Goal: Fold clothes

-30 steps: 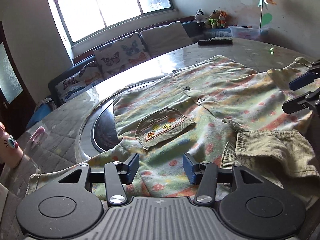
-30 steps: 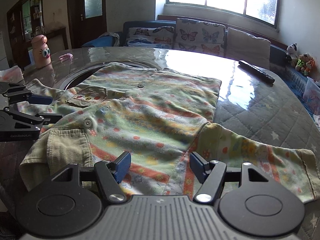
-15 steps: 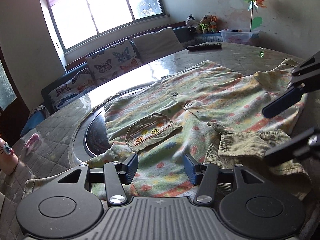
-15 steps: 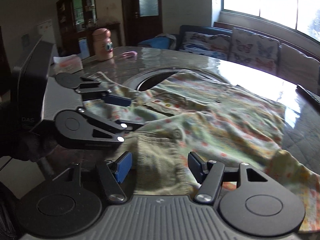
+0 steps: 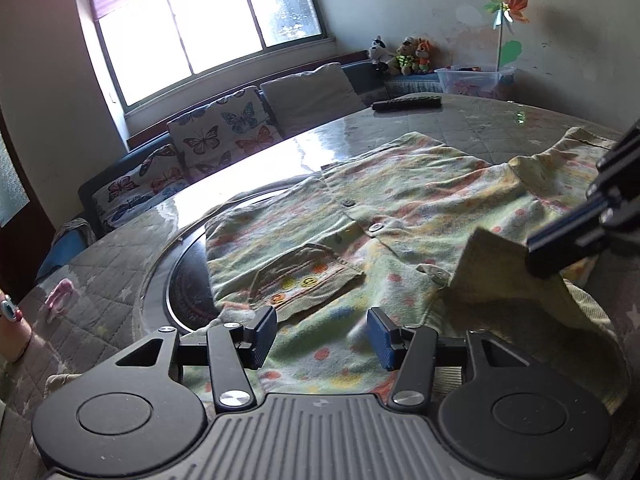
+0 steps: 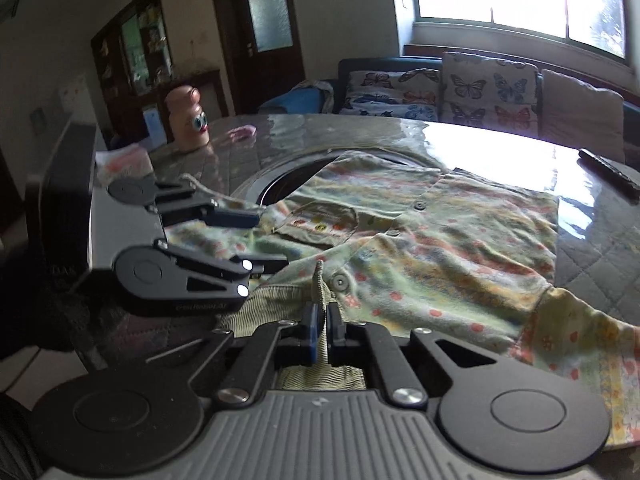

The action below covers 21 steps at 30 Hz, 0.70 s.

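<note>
A child's green button shirt [image 5: 400,216] with coloured dots and a corduroy pocket [image 5: 304,280] lies spread on the round table; it also shows in the right wrist view [image 6: 460,240]. Its corduroy collar [image 5: 500,276] is lifted at the near right. My right gripper [image 6: 320,330] is shut on the collar [image 6: 320,280], which stands up between the pads. It enters the left wrist view from the right [image 5: 560,256]. My left gripper [image 5: 322,330] is open and empty, low over the shirt's near-left part, and shows in the right wrist view [image 6: 264,240].
A quilted cover lies on the table [image 5: 500,128] around a dark round inset [image 5: 188,280]. A remote [image 5: 406,103] lies at the far side. A pink bottle [image 6: 188,122] and a pink cloth [image 6: 240,133] sit at the left. A sofa [image 5: 224,136] stands behind.
My right gripper has closed on the corduroy collar and lifted its edge. My left gripper stays open over the shirt, shifted slightly.
</note>
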Motion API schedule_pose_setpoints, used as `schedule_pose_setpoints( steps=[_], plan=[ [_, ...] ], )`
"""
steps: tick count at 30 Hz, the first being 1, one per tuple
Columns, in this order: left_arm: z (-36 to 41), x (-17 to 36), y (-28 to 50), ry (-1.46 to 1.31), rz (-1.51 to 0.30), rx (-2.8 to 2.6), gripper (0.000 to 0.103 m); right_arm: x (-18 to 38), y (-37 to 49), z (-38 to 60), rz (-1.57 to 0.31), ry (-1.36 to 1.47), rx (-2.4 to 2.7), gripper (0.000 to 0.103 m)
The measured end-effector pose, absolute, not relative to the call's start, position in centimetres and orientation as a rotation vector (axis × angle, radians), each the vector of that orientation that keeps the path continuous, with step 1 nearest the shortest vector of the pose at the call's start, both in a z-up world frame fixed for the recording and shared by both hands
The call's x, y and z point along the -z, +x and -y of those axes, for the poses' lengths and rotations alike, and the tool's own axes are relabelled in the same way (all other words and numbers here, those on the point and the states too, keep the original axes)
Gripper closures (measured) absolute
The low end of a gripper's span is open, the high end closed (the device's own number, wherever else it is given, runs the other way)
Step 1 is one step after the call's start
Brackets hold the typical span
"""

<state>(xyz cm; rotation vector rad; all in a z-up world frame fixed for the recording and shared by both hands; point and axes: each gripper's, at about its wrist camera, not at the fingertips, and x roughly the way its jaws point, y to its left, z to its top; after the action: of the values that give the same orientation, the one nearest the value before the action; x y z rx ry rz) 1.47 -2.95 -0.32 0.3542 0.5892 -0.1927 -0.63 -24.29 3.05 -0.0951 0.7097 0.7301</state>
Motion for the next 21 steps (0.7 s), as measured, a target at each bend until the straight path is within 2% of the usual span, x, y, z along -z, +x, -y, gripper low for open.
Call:
schedule_pose_setpoints(
  steps=[9,13,15,16,17,21],
  plan=[
    [3.6,0.4,1.8,0.362,-0.580,0.229,0.048,-3.5,-0.2,25.6,-0.713,0.020,-0.733,0.101],
    [3.0,0.2,2.3,0.350,-0.586,0.201,0.048,-2.8,-0.9,24.2,-0.731,-0.048,-0.777,0.092],
    [2.7,0.0,2.2,0.343,-0.581,0.192,0.048,-2.3,-1.3,23.2,-0.735,-0.092,-0.799,0.084],
    [2.5,-0.2,2.1,0.338,-0.578,0.188,0.048,-1.9,-1.5,22.4,-0.730,-0.128,-0.807,0.074],
    [2.3,-0.4,1.9,0.336,-0.574,0.187,0.048,-1.6,-1.6,21.9,-0.723,-0.155,-0.809,0.068],
    [1.8,-1.2,0.8,0.339,-0.563,0.205,0.048,-0.8,-1.7,20.3,-0.712,-0.230,-0.813,0.069]
  ],
)
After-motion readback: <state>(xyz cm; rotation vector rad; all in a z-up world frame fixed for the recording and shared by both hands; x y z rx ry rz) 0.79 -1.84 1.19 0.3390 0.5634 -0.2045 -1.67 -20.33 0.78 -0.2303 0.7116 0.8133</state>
